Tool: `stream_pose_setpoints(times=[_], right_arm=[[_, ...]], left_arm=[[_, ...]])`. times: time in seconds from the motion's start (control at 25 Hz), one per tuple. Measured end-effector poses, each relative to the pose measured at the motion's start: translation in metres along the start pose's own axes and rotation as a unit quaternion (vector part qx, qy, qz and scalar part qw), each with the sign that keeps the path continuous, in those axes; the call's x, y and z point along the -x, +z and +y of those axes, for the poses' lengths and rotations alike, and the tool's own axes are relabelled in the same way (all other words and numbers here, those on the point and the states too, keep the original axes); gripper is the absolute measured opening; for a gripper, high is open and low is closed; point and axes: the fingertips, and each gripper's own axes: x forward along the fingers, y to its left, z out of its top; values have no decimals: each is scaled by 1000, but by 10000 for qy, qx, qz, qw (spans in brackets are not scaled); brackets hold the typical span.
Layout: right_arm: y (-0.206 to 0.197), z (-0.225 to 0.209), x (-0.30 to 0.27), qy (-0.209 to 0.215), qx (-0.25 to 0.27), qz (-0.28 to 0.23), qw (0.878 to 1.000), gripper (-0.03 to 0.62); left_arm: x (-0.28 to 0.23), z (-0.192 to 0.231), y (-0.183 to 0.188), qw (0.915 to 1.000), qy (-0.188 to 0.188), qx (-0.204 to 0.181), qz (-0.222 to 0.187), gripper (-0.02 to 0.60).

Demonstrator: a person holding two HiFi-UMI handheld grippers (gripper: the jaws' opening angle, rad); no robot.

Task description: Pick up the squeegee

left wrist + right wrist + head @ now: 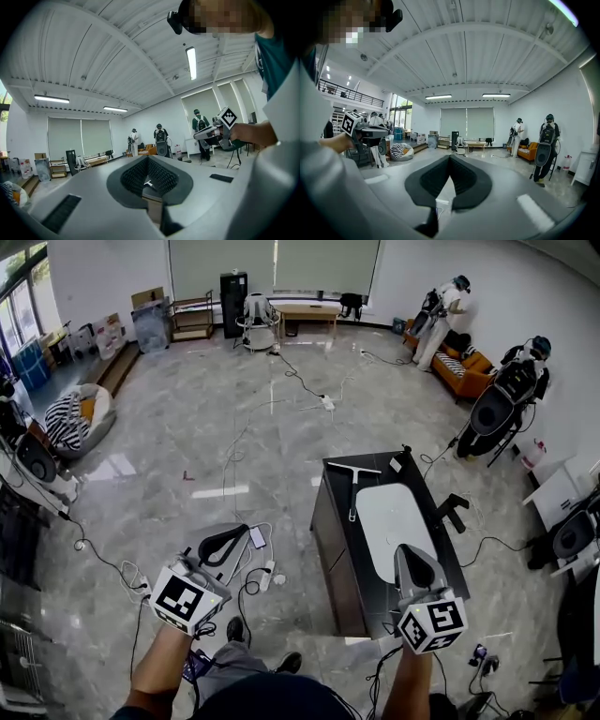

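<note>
The squeegee (pixel 353 488) lies on the far end of a dark table (pixel 330 521), its pale blade across the far edge and its handle pointing back toward me. A white oval board (pixel 394 521) covers the table's middle. My right gripper (pixel 413 565) hovers over the table's near end, just short of the board, its jaws shut and empty (pixel 450 157). Over the floor left of the table, my left gripper (pixel 223 545) also has its tips together with nothing between them (pixel 149 158). Both point level across the room. Each gripper view shows the other gripper, the right (pixel 220 129) and the left (pixel 361 131).
Cables and a power strip (pixel 327 402) trail over the glossy floor around the table. A black stand (pixel 451 512) sits at the table's right side. People with gear (pixel 441 310) stand by an orange sofa (pixel 466 373) at the far right. A striped beanbag (pixel 70 418) lies far left.
</note>
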Motion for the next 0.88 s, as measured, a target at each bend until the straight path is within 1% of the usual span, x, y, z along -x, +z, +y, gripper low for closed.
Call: stream_pose_setpoints(times=[0.08,0.2,0.4,0.52,0.68,0.88], right_arm=[[0,-6,-2,-100,-22,32,9999,8],[0,-16,-7,-297,-33,65,9995,8],[3,-25,-22,-763,-67,88,9970,8],[6,-23,-38,-995,-80,94,9950,8],[12,-17,-61,-1271,-158,75,9917,8],[14,-7,-96,-1485,-167,146,9887,8]], left_arm=[[-12,4,2,9999,-103,-37,38,6],[-35,13,-1,9996,-293,-29,-32,6],[-78,36,3,9965,-814,-63,-186,6],[-97,56,2,9939,-1064,-68,-275,5],[-117,87,-3,9905,-1347,-51,-272,6],[-139,122,-9,9859,-1649,-41,-278,6]])
